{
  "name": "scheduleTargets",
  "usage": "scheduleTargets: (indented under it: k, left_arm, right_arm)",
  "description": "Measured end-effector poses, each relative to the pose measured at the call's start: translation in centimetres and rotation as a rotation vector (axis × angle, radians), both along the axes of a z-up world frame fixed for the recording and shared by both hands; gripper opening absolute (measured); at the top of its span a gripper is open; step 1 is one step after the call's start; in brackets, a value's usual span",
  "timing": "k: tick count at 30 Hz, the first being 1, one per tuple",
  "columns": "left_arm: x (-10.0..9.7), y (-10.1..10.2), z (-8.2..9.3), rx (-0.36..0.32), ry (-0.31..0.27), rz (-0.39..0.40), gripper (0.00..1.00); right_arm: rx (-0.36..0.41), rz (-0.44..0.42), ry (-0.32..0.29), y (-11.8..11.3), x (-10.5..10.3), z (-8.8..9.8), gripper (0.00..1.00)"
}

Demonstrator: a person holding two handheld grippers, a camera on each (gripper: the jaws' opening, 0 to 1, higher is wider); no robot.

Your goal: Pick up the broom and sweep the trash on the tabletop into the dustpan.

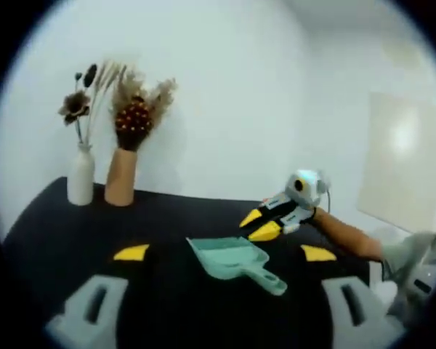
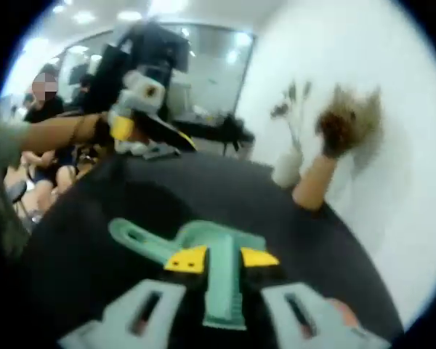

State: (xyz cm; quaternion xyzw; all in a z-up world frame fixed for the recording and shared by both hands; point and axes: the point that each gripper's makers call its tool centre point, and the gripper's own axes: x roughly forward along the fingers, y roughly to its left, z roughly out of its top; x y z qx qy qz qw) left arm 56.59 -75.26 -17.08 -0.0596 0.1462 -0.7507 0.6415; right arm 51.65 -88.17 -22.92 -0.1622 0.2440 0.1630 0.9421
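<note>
My left claw (image 1: 225, 253) gapes empty above the dustpan (image 1: 232, 260) lying on the black tabletop (image 1: 167, 218); my right claw (image 2: 221, 259) nips a teal broom handle (image 2: 221, 291) over the dustpan (image 2: 196, 243).

both views were soft with motion blur. in the right gripper view the right claw (image 2: 219, 263) sat over the dustpan (image 2: 203, 251), hiding its middle; contact between jaws and pan couldn't be read. the broom couldn't be made out. the vases (image 2: 305, 178) were smeared, details lost. in the left gripper view the person's arm (image 1: 349, 234) was cut off at the right edge, and the surface (image 1: 51, 240) ran out of frame at the bottom.
</note>
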Motion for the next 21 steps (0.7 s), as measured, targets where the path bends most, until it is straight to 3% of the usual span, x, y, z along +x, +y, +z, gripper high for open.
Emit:
scheduleTargets:
  k: [2, 5, 10, 14, 17, 19, 21]
  left_arm:
    - [-0.1, 0.0, -0.3, 0.012, -0.010, -0.003, 0.81]
    - [-0.3, 0.0, -0.2, 0.007, -0.013, -0.006, 0.81]
    - [-0.7, -0.2, 0.9, 0.004, -0.059, 0.022, 0.80]
    - [-1.7, -1.0, 2.4, 0.005, -0.102, 0.044, 0.83]
    - [-3.2, -1.7, 3.9, -0.001, -0.123, 0.055, 0.86]
    - [-3.2, -2.2, 5.0, -0.014, -0.148, 0.133, 0.89]
    - [-4.3, -2.4, 5.7, -0.024, -0.178, 0.150, 0.89]
  right_arm:
    - [-0.073, -0.056, -0.004, -1.4, 0.7, -0.7, 0.15]
    - [-0.069, -0.074, -0.002, -1.9, 0.6, -1.4, 0.18]
    - [-0.036, -0.171, -0.120, -3.6, -1.3, 1.2, 0.18]
    - [0.026, -0.232, -0.128, -4.1, -4.4, 3.7, 0.21]
    - [0.011, -0.326, -0.118, -5.0, -7.2, 5.2, 0.23]
    - [-0.009, -0.385, -0.119, -5.5, -9.5, 6.1, 0.30]
    - [-0.004, -0.390, -0.119, -5.3, -11.1, 6.8, 0.38]
